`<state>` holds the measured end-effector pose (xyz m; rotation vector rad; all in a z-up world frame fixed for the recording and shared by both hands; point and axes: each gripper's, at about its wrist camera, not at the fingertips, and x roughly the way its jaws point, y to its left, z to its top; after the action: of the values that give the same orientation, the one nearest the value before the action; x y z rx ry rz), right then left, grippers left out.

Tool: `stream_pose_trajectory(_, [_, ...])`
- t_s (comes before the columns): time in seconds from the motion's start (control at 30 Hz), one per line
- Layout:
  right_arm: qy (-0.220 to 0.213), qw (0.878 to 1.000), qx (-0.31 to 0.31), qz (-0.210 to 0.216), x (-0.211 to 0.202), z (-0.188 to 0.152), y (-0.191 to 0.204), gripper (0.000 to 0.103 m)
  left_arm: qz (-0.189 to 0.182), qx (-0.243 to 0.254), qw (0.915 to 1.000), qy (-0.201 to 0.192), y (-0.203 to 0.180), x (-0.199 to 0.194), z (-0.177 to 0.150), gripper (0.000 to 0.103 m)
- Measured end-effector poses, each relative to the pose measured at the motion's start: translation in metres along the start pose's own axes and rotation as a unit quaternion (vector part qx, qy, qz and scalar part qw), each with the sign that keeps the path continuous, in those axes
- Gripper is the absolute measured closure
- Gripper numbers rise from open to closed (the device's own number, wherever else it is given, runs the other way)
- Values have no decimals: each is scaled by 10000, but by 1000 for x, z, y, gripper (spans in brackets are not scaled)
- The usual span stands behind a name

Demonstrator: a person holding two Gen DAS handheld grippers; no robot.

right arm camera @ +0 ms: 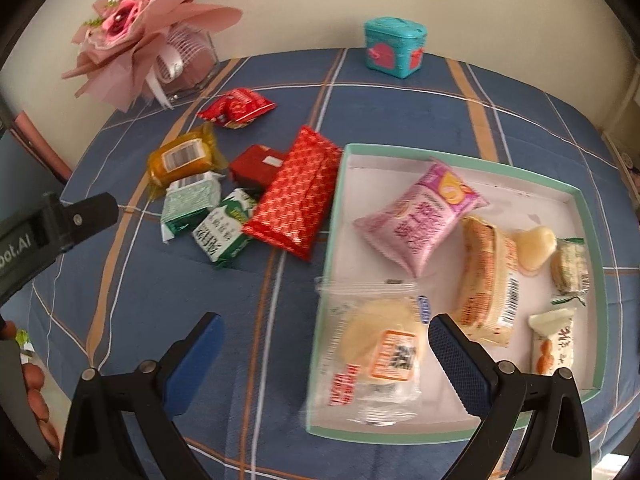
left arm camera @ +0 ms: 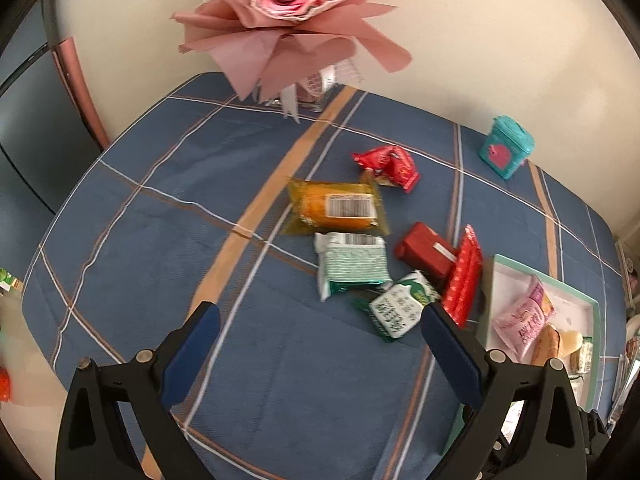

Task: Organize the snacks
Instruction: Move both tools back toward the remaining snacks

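Over bench:
Left tool: wide open, holding nothing.
Right tool: wide open, holding nothing.
Tray: near right edge, holds pink packet.

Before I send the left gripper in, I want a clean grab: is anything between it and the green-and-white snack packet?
Nothing visible blocks it. The left gripper is open over bare tablecloth, and the green-and-white packet lies just ahead near its right finger, uncovered. The red patterned packet sits close beside it, toward the tray.
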<state>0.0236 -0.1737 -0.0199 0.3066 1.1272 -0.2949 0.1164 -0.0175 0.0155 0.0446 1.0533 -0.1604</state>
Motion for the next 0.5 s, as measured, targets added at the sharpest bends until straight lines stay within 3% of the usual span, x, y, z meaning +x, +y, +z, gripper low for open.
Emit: stream_pose_trajectory(0.5, [24,9993,-363,95,13,2,35,0,109,-374,9992,51,39,5,6,3])
